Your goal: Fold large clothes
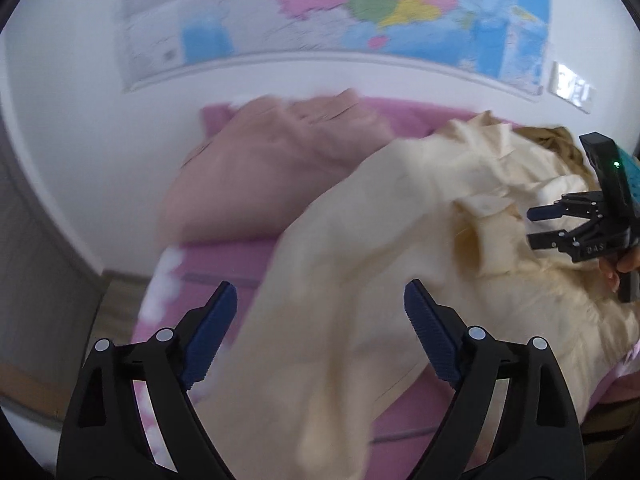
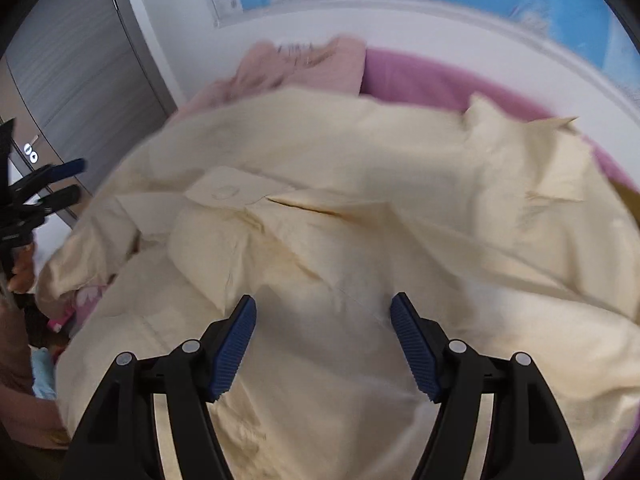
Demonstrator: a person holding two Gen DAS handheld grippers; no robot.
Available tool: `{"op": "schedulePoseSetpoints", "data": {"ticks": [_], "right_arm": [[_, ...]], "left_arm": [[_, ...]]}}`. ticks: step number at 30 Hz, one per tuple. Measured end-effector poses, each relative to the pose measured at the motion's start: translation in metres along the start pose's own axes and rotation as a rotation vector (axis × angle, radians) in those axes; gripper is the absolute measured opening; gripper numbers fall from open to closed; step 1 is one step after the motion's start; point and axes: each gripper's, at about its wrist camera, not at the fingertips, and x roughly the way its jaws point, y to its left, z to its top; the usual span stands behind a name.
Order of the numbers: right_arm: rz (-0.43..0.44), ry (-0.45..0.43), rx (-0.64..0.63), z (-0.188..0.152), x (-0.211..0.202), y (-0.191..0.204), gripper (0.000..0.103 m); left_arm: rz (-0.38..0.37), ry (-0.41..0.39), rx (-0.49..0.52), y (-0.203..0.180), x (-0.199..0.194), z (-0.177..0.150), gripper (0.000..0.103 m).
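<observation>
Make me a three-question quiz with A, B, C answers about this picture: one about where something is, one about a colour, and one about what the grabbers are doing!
1. Where is the map?
A. On the wall behind the bed
B. On the floor
C. Under the shirt

2. What colour is the big shirt in the middle?
A. Green
B. Cream
C. Black

3. What are the two grabbers doing?
A. Both pinch the shirt
B. One holds a pillow
C. Both are open and hold nothing

Answers:
1. A: the map hangs on the white wall above the pink bed.
2. B: the shirt is pale cream, lying crumpled on the bed beside a pink garment.
3. C: the left grabber and the right grabber both have their fingers spread apart, with the shirt below them and nothing pinched.
</observation>
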Motion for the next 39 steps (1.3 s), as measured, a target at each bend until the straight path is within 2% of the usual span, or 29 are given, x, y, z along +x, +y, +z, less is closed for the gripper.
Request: {"op": "schedulePoseSetpoints", "data": {"ticks": [3,5,10,14,16,17,18,19,21,22,23,24,28,32,36,39], "right_arm": [[-0.008,0.037,0.025,-0.002,0.018,-0.004,0.07],[0.015,0.027,0.049,-0.003,0.014,-0.006,0.07],[0.047,-0.016,0.042,-0.006,-0.008,0.001,0.069],[0.08,-0.032,0.028,-0.009,-0.017,0.012,0.071],[0.096,-0.038,0.022,-0.012,-0.02,0.016,0.073],[0.102,-0.037,0.015,-0.012,-0.021,0.018,0.075],[0.107,-0.037,0.01,-0.013,-0.023,0.02,0.075],[0.108,-0.038,0.008,-0.013,-0.02,0.023,0.075],[0.114,-0.04,0.01,-0.019,-0.025,0.023,0.075],[0.117,-0.043,0.014,-0.019,-0.025,0.022,0.075],[0.116,-0.045,0.016,-0.019,-0.025,0.021,0.075],[0.116,-0.048,0.021,-0.019,-0.025,0.02,0.075],[0.127,-0.07,0.055,-0.025,-0.033,0.011,0.075],[0.139,-0.102,0.09,-0.033,-0.046,0.0,0.075],[0.16,-0.142,0.115,-0.038,-0.058,-0.007,0.075],[0.167,-0.166,0.123,-0.039,-0.065,-0.011,0.075]], "left_arm": [[-0.008,0.052,-0.026,0.022,-0.003,-0.023,0.085],[-0.038,0.085,-0.04,0.031,-0.006,-0.037,0.085],[-0.016,0.139,-0.02,0.046,-0.011,-0.062,0.085],[-0.061,0.158,-0.049,0.066,-0.013,-0.073,0.089],[-0.093,0.179,-0.068,0.071,-0.012,-0.079,0.087],[-0.115,0.189,-0.068,0.072,-0.011,-0.083,0.077],[-0.149,0.209,-0.056,0.072,-0.008,-0.087,0.059],[-0.164,0.227,-0.044,0.068,-0.006,-0.091,0.052],[-0.16,0.236,-0.015,0.06,-0.005,-0.096,0.03],[-0.167,0.233,-0.016,0.058,-0.005,-0.095,0.023],[-0.155,0.225,-0.02,0.057,-0.007,-0.092,0.013],[-0.147,0.218,-0.024,0.058,-0.009,-0.089,0.008],[-0.133,0.132,-0.034,0.062,-0.04,-0.055,0.007],[-0.137,0.068,0.013,0.054,-0.073,-0.009,0.007],[-0.141,0.018,0.12,0.016,-0.102,0.039,0.007],[-0.165,-0.008,0.192,-0.024,-0.109,0.068,0.007]]}}
